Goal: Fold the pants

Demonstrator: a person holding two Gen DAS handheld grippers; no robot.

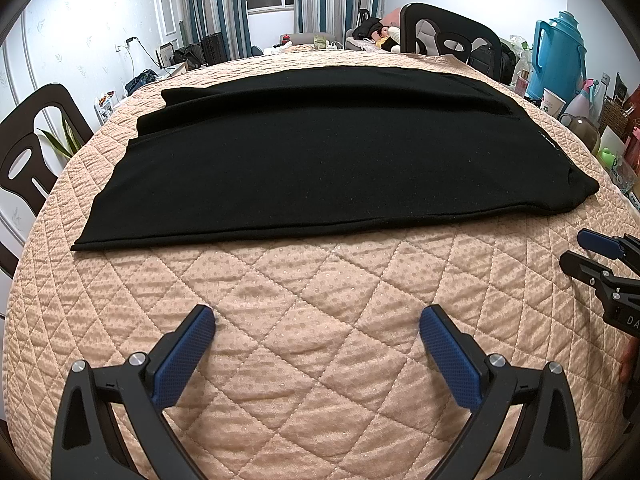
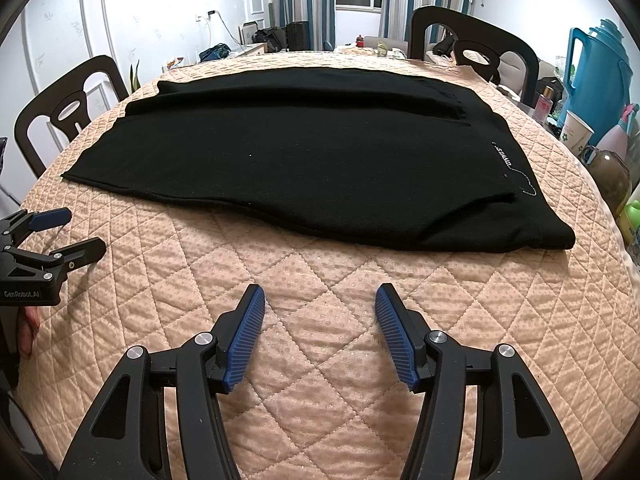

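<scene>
Black pants (image 1: 320,160) (image 2: 304,160) lie flat across the peach quilted table cover (image 1: 320,300) (image 2: 340,280), one leg folded over the other, waistband at the right with a small white label (image 2: 502,156), leg hems at the left. My left gripper (image 1: 318,320) hovers open over bare quilt, in front of the pants' near edge, holding nothing. My right gripper (image 2: 320,300) is also open and empty, short of the near edge toward the waistband side. Each gripper shows at the edge of the other's view: the right gripper (image 1: 576,250), the left gripper (image 2: 80,232).
Dark chairs stand at the left (image 1: 32,152) and far side (image 1: 452,36) of the table. A blue thermos jug (image 1: 560,56), a paper cup (image 2: 576,134), bottles and a brown lidded jar (image 2: 608,176) crowd the right edge. A hand (image 2: 30,328) holds the left gripper.
</scene>
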